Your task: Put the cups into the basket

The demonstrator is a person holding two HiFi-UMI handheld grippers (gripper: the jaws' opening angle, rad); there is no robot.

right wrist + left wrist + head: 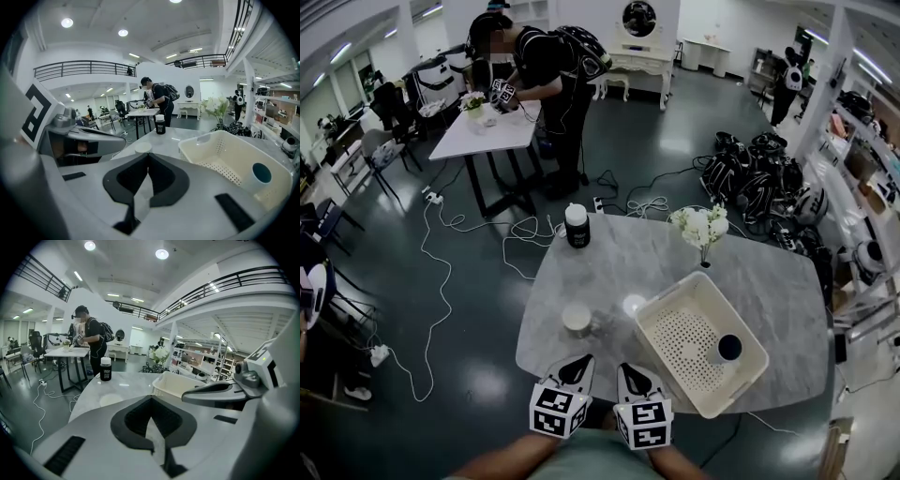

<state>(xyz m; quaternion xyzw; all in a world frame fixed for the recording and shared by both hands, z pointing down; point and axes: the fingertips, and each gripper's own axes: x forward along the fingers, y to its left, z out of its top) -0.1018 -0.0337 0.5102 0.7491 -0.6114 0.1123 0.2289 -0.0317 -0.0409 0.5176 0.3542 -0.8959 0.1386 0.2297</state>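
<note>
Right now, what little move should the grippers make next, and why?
Probably open the left gripper and reach forward to the beige cup, which stands on the table to the left of the basket. The left gripper and the right gripper are both shut and empty. The left one is nearer that cup, and only the dark cup is in the basket.

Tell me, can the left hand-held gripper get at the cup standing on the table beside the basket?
Probably yes. The cup stands just ahead of the left hand-held gripper, with nothing standing between them. Its jaws are shut, so they must open first.
</note>
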